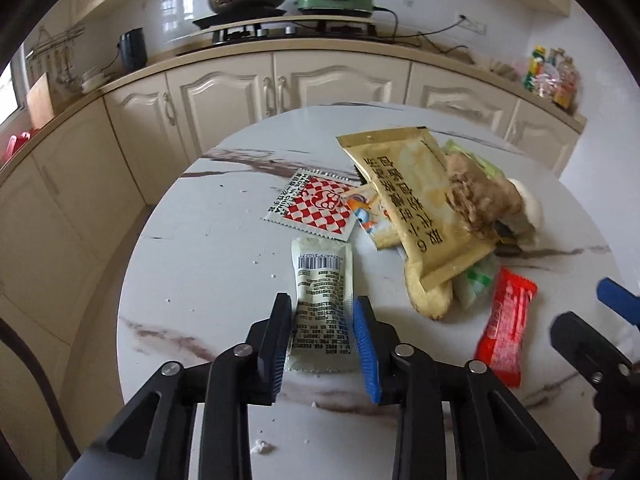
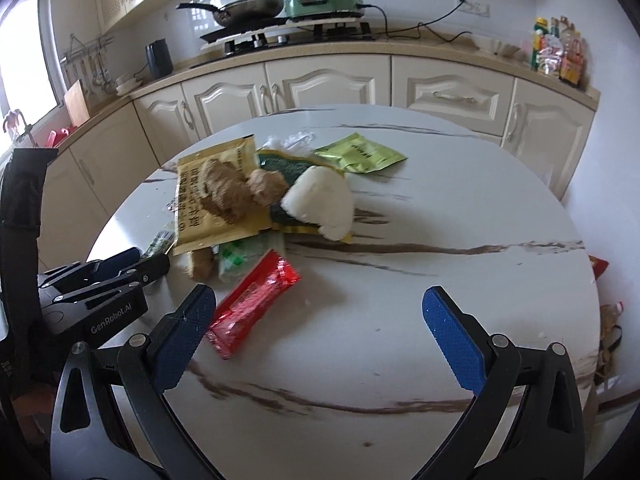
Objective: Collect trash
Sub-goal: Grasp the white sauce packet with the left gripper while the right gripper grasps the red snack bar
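My left gripper (image 1: 322, 330), partly open, straddles the pale-green printed sachet (image 1: 323, 304) on the white marble bench (image 1: 208, 264), nothing gripped; my right gripper (image 2: 320, 336) is wide open and empty; next move, I judge: close left.

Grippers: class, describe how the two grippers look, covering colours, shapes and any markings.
Both are black, with angular linkage arms and silver pivot bolts. Each finger carries a textured blue pad. The left gripper bears white "GenRobot.AI" lettering on its side. The right gripper shows none.

Left tool (image 1: 322, 312) narrowly parted, low; right tool (image 2: 318, 316) spread wide.
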`<state>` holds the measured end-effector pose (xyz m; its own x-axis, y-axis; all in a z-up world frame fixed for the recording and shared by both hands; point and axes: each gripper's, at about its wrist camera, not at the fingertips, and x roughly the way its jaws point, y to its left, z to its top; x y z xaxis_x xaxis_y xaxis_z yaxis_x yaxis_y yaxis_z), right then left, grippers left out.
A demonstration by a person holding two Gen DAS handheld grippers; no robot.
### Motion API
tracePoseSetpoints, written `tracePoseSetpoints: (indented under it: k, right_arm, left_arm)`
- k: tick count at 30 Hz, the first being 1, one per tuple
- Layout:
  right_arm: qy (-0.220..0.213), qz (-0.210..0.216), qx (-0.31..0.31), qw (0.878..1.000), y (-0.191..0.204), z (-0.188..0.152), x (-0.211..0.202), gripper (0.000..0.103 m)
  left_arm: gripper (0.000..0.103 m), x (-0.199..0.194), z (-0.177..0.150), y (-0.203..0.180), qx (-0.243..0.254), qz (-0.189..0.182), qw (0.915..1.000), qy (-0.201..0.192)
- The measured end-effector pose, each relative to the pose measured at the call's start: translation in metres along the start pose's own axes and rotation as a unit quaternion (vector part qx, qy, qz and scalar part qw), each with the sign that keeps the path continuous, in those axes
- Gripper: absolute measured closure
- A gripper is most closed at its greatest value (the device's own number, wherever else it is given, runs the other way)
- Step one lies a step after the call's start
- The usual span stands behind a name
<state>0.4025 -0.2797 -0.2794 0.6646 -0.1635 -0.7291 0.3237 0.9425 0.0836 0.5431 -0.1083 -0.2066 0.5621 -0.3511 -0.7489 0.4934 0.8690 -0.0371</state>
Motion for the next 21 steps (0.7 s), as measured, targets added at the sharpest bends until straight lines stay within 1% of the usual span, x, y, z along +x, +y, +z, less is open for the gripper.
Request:
tracePoseSetpoints:
  k: [1, 2, 4, 7, 10, 11, 12, 13, 14, 15, 16, 18, 19, 20, 21]
  right_arm:
    - [0.003, 0.000, 0.000, 1.000, 0.002, 0.000, 0.001, 0.000]
    - [0.006, 0.003, 0.001, 1.000, 0.005, -0.001, 0.003, 0.000]
    - [0.013, 0.007, 0.004, 1.000, 0.011, -0.002, 0.008, 0.000]
    - [0.039, 0.019, 0.006, 0.999, 0.019, 0.001, 0.023, 0.000]
    - [0.050, 0.012, 0.008, 0.999, 0.024, 0.003, 0.033, 0.000]
    - [0.049, 0.011, 0.007, 0.999, 0.026, 0.003, 0.035, 0.004]
    - [0.053, 0.008, 0.006, 0.999, 0.028, 0.003, 0.038, 0.013]
    - [0.056, 0.004, 0.003, 0.998, 0.030, 0.002, 0.039, 0.016]
    - [0.054, -0.001, -0.002, 0.999, 0.032, 0.002, 0.039, 0.033]
    - [0.054, -0.003, -0.005, 0.999, 0.033, 0.001, 0.039, 0.041]
    - [0.055, -0.014, -0.014, 0.998, 0.035, 0.001, 0.039, 0.044]
    - [0.056, -0.026, -0.027, 0.998, 0.036, -0.001, 0.037, 0.057]
    - [0.055, -0.027, -0.032, 0.998, 0.035, -0.003, 0.036, 0.058]
    - [0.055, -0.025, -0.035, 0.998, 0.034, -0.004, 0.034, 0.061]
    - [0.055, -0.023, -0.040, 0.997, 0.033, -0.006, 0.032, 0.074]
  left_arm:
    - [0.083, -0.003, -0.003, 0.003, 0.000, -0.005, 1.0000, -0.002]
    - [0.085, -0.007, -0.009, 0.006, -0.002, -0.009, 1.0000, -0.002]
    - [0.086, -0.015, -0.018, 0.014, -0.006, -0.018, 0.9998, -0.006]
    - [0.087, -0.033, -0.031, 0.024, -0.009, -0.026, 0.9996, -0.010]
    - [0.087, -0.057, -0.044, 0.034, -0.010, -0.033, 0.9992, -0.019]
    - [0.087, -0.065, -0.047, 0.036, -0.010, -0.033, 0.9992, -0.021]
    - [0.087, -0.072, -0.050, 0.038, -0.010, -0.033, 0.9991, -0.023]
    - [0.087, -0.078, -0.054, 0.039, -0.010, -0.034, 0.9990, -0.026]
    - [0.087, -0.087, -0.058, 0.041, -0.011, -0.037, 0.9989, -0.029]
    - [0.087, -0.091, -0.060, 0.042, -0.010, -0.039, 0.9988, -0.028]
    - [0.087, -0.095, -0.064, 0.043, -0.010, -0.040, 0.9987, -0.029]
    - [0.087, -0.103, -0.067, 0.044, -0.010, -0.043, 0.9986, -0.029]
    - [0.087, -0.108, -0.070, 0.044, -0.011, -0.046, 0.9985, -0.029]
    - [0.087, -0.111, -0.071, 0.045, -0.011, -0.048, 0.9983, -0.030]
    - [0.087, -0.115, -0.073, 0.045, -0.011, -0.052, 0.9981, -0.030]
